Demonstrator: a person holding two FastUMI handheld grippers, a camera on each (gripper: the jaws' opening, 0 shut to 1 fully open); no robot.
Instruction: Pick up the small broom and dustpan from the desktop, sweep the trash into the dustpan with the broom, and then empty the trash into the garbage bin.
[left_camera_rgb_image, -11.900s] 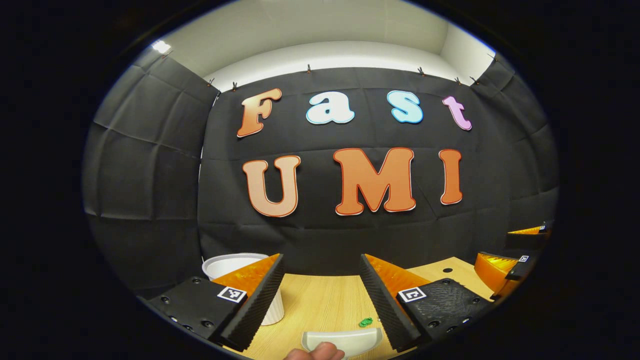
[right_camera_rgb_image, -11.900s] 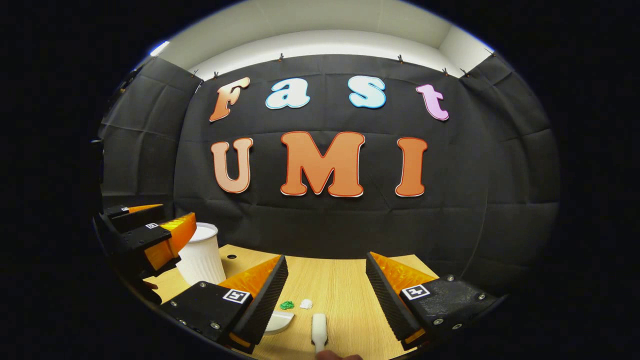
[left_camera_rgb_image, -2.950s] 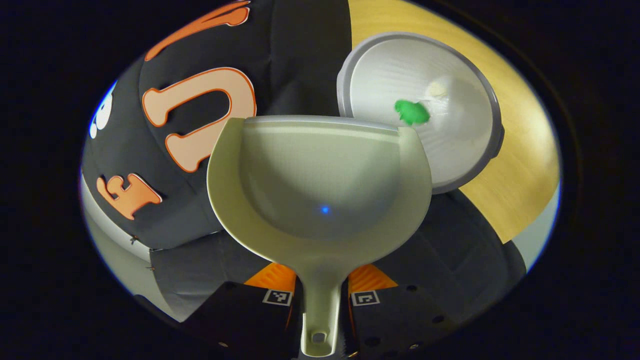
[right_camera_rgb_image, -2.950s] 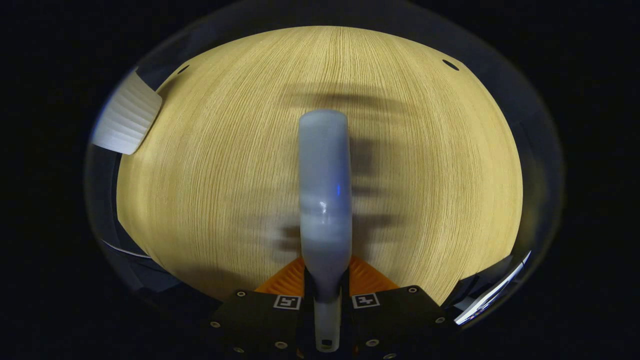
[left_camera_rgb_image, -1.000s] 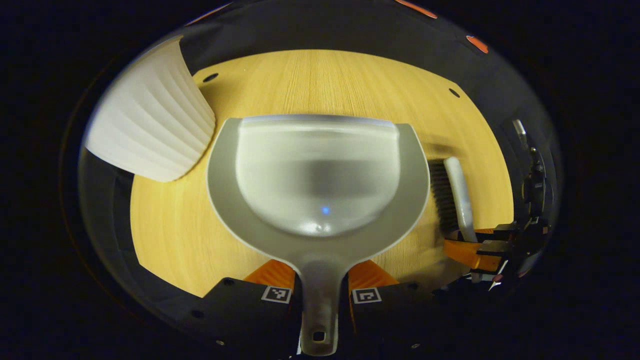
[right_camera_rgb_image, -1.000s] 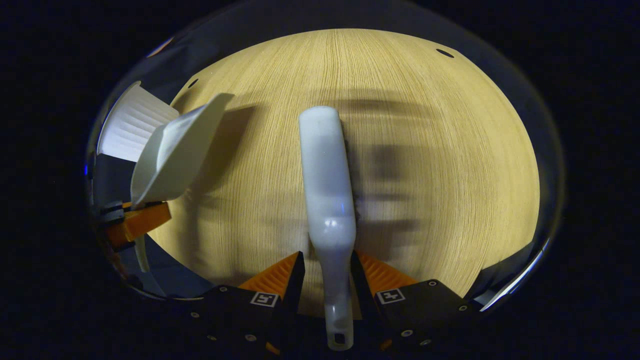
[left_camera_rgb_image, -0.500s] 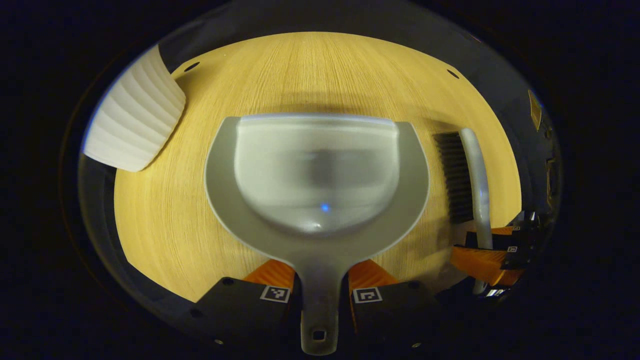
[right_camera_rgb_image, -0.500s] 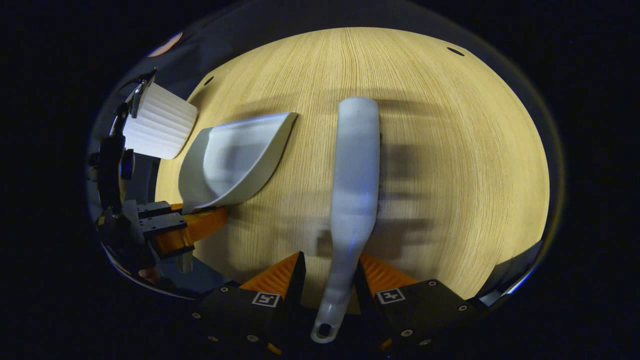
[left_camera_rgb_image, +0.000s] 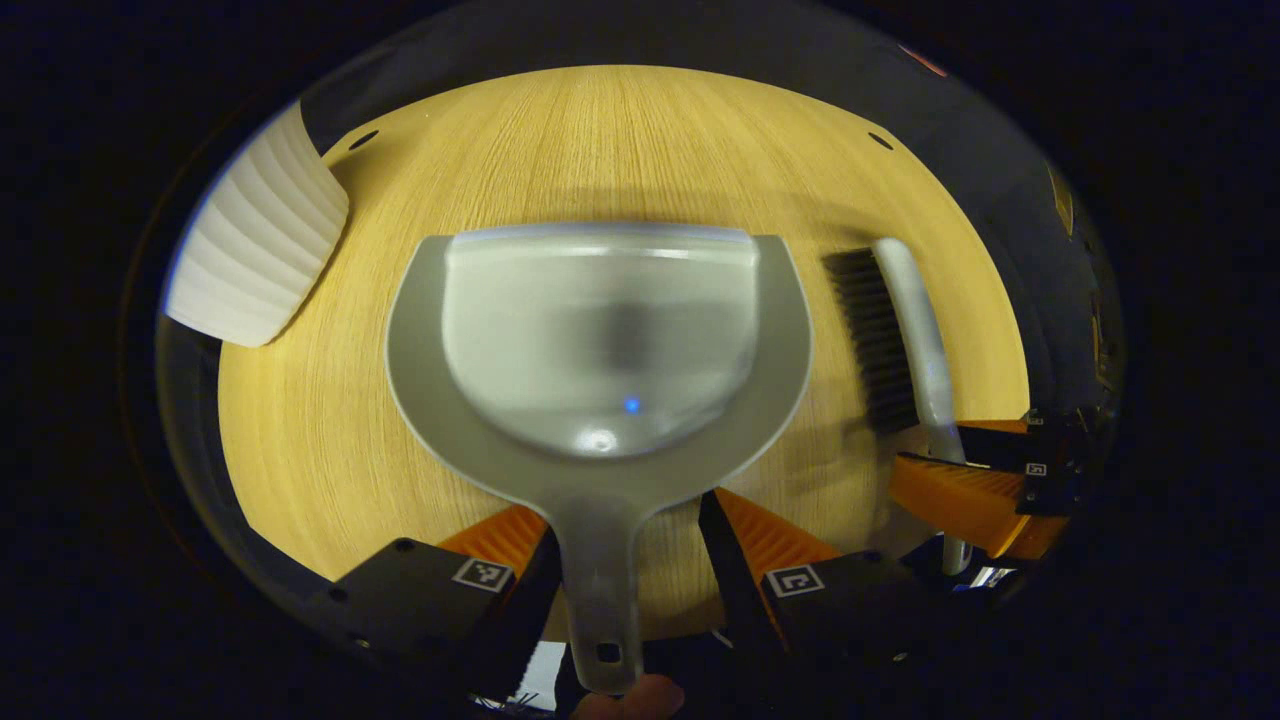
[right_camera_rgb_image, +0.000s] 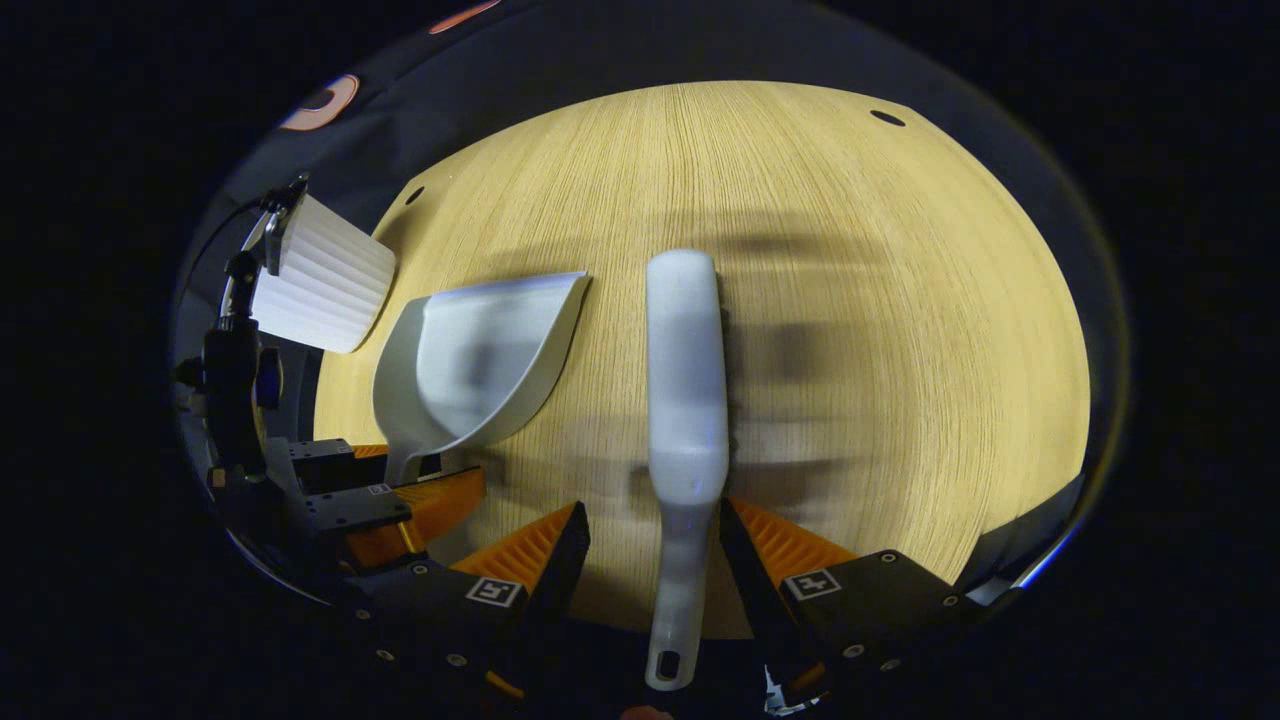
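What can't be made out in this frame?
- Garbage bin inside: hidden in both views; only its ribbed wall shows, so the trash can't be confirmed.
- Broom bristles: in the right gripper view its own back covers them.
- Dustpan handle end: in the left gripper view it is cut off at the bottom edge.

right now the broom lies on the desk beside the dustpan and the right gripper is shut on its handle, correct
Not quite. The right gripper is open: the right gripper view shows its jaws apart, with a gap on either side of the handle. The broom does lie on the desk beside the dustpan.
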